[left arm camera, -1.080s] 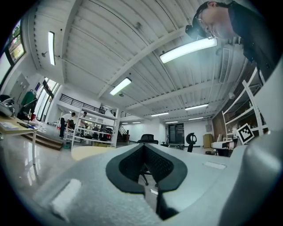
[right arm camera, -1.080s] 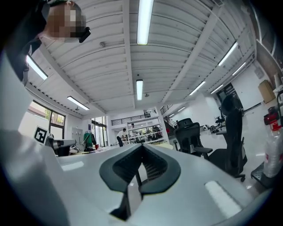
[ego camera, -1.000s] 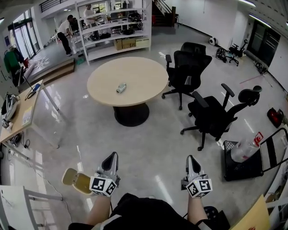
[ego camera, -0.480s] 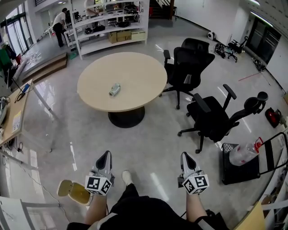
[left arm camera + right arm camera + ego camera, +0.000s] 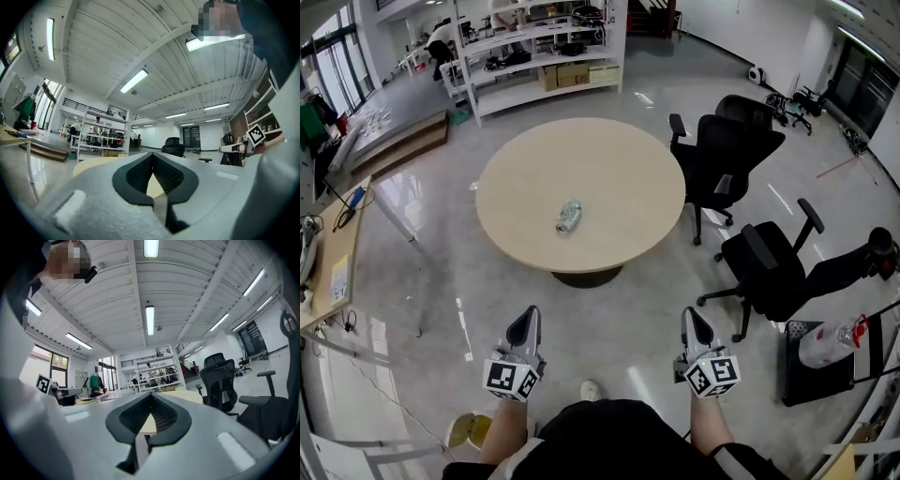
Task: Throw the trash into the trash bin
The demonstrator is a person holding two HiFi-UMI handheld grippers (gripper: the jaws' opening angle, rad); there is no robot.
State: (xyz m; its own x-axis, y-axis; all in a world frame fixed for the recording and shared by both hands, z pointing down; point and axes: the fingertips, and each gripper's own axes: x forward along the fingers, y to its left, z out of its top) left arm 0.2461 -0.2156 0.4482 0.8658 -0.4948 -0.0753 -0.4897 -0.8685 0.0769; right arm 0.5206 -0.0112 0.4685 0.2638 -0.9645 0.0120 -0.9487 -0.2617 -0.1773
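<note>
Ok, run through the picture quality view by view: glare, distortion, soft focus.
Head view: strong fisheye, the shelving bows along the top edge; window glare streaks the glossy floor at left; the round table is sharp. Left gripper view: dark circular vignette, ceiling lights blown out, the left claw close and soft. Right gripper view: same vignette, bright ceiling strip, right claw soft too.

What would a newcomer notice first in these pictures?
The big round table in the middle of the floor draws the eye, with one small piece of trash lying near its centre. A black chair and a second chair stand to its right. At the bottom of the head view, the left gripper and right gripper point toward the table, both shut and empty.
</note>
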